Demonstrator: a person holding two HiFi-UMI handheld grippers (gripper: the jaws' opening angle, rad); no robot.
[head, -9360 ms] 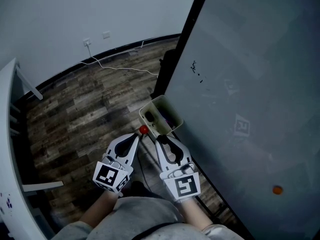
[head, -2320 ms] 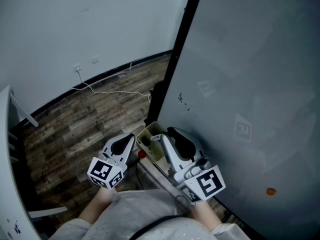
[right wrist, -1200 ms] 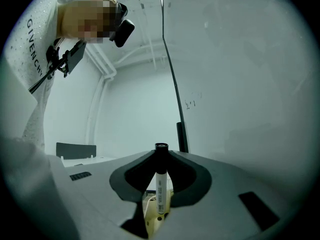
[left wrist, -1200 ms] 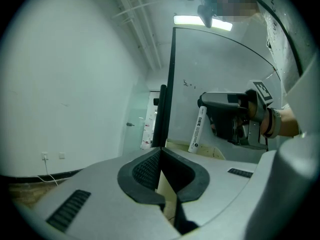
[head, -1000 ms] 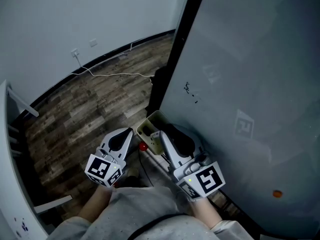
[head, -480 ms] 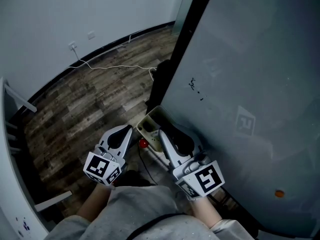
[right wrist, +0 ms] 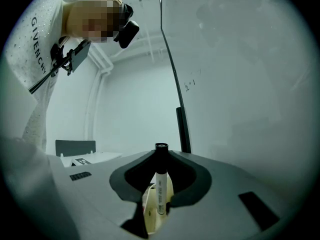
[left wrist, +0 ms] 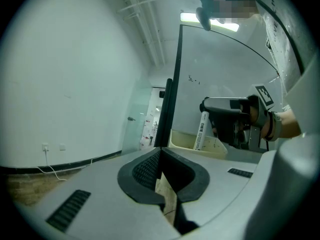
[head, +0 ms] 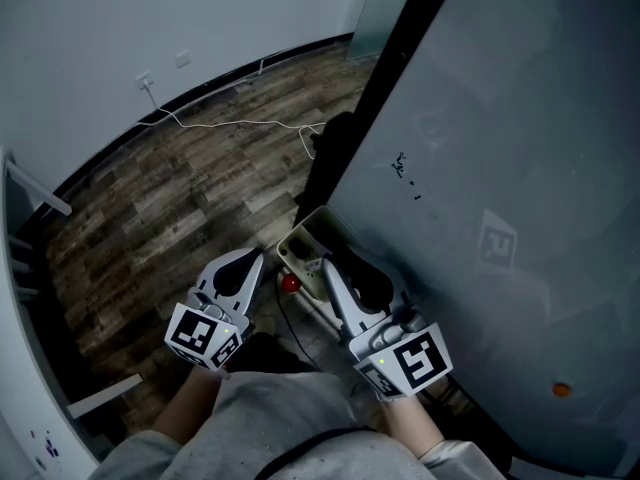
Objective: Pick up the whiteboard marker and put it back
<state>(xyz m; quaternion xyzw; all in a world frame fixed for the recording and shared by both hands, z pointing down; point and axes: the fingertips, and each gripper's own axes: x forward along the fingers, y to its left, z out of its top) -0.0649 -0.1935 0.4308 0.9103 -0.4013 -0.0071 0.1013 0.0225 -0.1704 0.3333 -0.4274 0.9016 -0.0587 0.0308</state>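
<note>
Jaws of the right gripper (right wrist: 161, 154) clamp the whiteboard marker (right wrist: 160, 189), which has come over the tray (left wrist: 182, 140) and looks ready to go back in, while the left gripper's (left wrist: 161, 151) jaws are together, empty.

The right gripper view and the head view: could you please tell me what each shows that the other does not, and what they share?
Only the right gripper view: the right gripper shut on the marker, black cap up, at the tray. Only the head view: the left gripper, the wooden floor, a white cable and an orange dot on the whiteboard. Both: the whiteboard with its small marks, the tray and the right gripper itself.
</note>
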